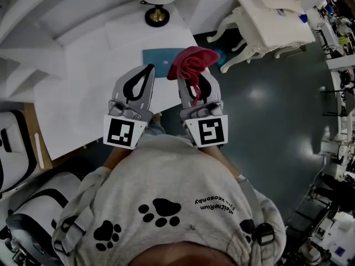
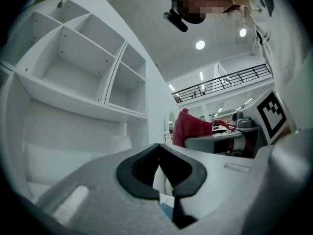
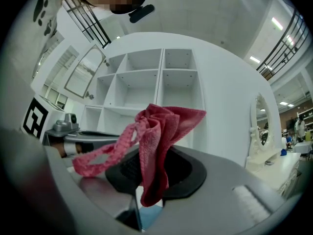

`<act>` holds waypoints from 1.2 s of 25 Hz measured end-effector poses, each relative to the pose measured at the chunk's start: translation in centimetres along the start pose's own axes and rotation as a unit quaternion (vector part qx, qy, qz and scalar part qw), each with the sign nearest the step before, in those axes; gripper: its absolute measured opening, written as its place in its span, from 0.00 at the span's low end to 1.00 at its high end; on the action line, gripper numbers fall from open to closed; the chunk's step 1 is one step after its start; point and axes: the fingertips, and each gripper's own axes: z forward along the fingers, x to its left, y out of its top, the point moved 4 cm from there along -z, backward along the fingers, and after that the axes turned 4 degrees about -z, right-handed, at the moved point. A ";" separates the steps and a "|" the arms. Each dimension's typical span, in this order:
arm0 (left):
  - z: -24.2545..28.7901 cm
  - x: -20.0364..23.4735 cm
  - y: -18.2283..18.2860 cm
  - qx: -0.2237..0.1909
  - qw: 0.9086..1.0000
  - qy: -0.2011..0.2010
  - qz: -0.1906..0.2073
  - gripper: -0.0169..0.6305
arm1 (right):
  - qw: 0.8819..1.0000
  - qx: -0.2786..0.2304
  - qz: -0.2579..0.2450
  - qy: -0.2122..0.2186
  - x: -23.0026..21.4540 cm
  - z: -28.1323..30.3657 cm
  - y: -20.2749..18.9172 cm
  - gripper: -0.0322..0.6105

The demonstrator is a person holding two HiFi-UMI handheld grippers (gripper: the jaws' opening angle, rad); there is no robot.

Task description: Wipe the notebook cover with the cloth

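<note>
The right gripper (image 1: 197, 87) clamps its jaws on a bunched red cloth (image 1: 192, 61) over the right end of a teal notebook (image 1: 157, 63) lying on a white table (image 1: 83, 93). The left gripper (image 1: 147, 70) has its jaws pressed together, empty.

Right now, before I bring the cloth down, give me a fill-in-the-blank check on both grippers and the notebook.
1. The right gripper has its jaws ___ on the red cloth.
2. The left gripper has its jaws together, holding ___.
3. The table under the teal notebook is ___ in colour.
Missing words: shut; nothing; white.
</note>
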 end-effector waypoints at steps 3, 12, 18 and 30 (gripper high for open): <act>0.9 1.1 -0.2 0.002 1.000 -0.007 -0.001 0.03 | 1.000 0.001 -0.004 -0.007 -0.3 1.4 -0.3 0.17; 2.8 2.7 -1.3 0.016 1.000 -0.007 -0.008 0.03 | 1.000 0.019 -0.009 -0.004 -1.7 3.7 -1.3 0.17; 4.2 3.5 -1.8 0.017 1.000 0.012 -0.006 0.03 | 0.999 0.019 -0.010 0.024 -2.9 6.0 -1.6 0.17; 6.2 5.8 -5.8 0.061 0.997 0.051 -0.018 0.03 | 0.993 0.058 -0.029 0.097 -4.8 10.8 -5.9 0.17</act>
